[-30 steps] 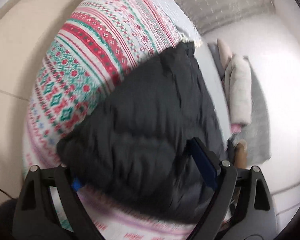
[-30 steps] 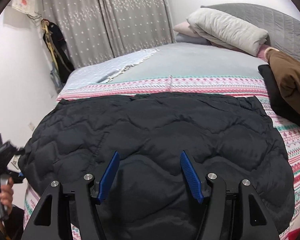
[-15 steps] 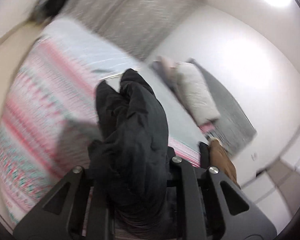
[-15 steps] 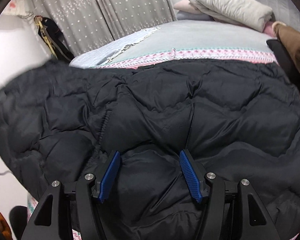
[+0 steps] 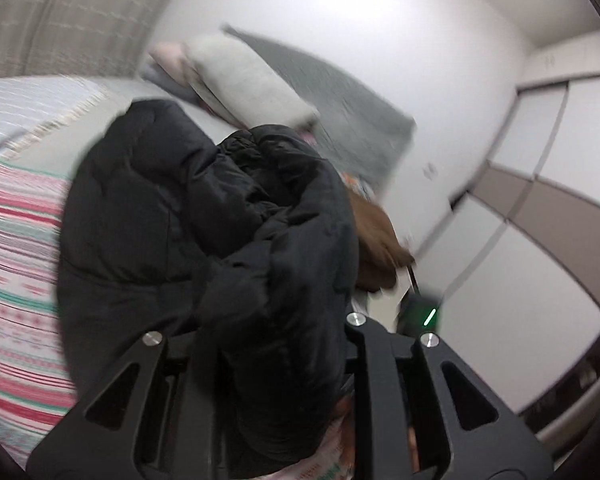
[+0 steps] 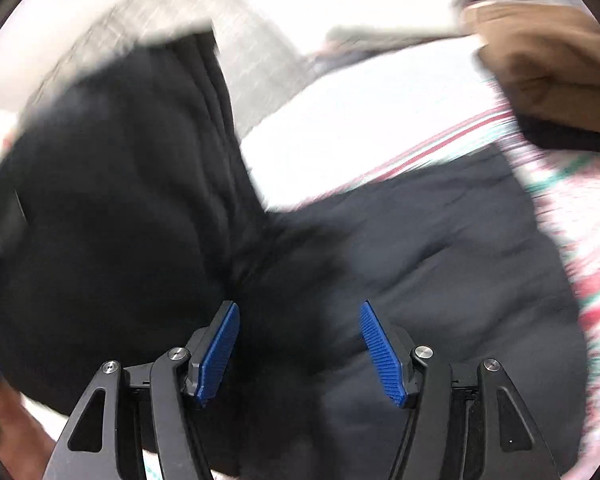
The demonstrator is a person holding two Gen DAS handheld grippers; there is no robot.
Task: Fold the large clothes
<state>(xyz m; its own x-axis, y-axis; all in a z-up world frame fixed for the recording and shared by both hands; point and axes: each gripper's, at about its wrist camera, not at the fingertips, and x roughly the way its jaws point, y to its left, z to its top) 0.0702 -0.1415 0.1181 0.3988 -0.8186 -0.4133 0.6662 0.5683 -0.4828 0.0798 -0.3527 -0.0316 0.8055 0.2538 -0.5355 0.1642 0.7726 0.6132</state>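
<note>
A black quilted puffer jacket [image 6: 420, 248] lies on the bed's patterned cover [image 5: 16, 248]. My left gripper [image 5: 260, 344] is shut on a bunched side of the black puffer jacket [image 5: 204, 216] and holds it raised above the bed; the fabric hides the fingertips. In the right wrist view that raised side [image 6: 112, 184] stands up at the left, folded over toward the flat part. My right gripper [image 6: 298, 340] is open just above the flat jacket, its blue pads [image 6: 380, 352] apart and empty. Both views are blurred by motion.
A brown garment [image 6: 548, 68] over a dark one lies at the bed's right side, also in the left wrist view [image 5: 376, 240]. Folded grey and pink bedding [image 5: 240, 80] is stacked by the headboard. Grey curtains [image 5: 60, 20] hang behind; wardrobe doors [image 5: 540, 220] stand at the right.
My left gripper closed on the jacket's left side and lifted it up and over toward the right. My right gripper stayed open and moved lower over the jacket.
</note>
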